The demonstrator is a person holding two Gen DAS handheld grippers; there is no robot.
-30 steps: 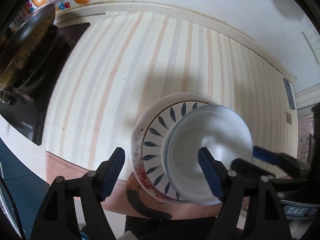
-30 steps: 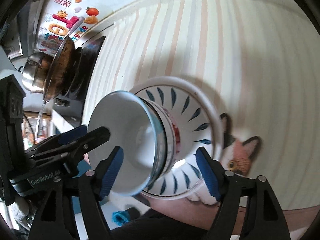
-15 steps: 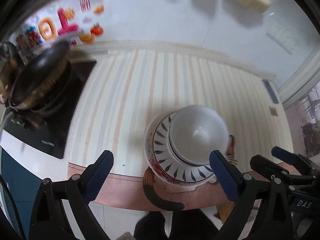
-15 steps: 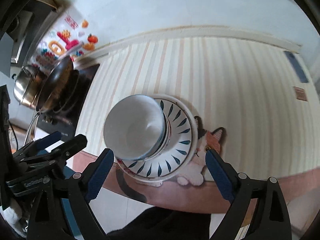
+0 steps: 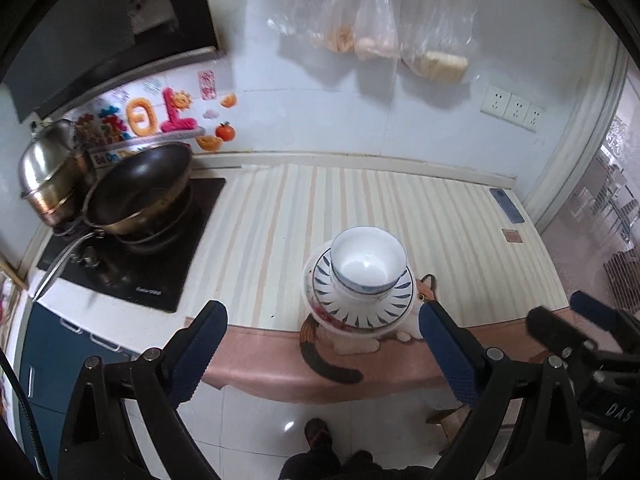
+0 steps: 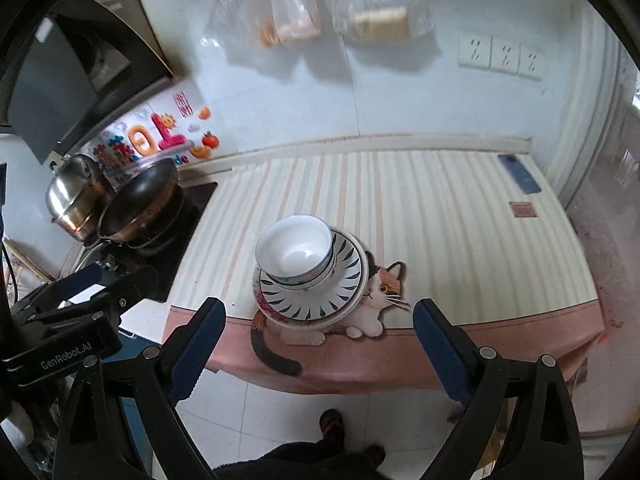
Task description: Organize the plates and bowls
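both tools spread wide, nothing between the fingers: left gripper [image 5: 320,344], right gripper [image 6: 316,344]. white bowl [image 6: 295,249] sits nested in another bowl on a blue-leaf plate [image 6: 348,280], stacked on a bigger plate [image 6: 320,322] near the front edge of the striped counter mat [image 6: 440,232], over the cat print [image 6: 384,288]. wok [image 5: 140,188] on stove at left.
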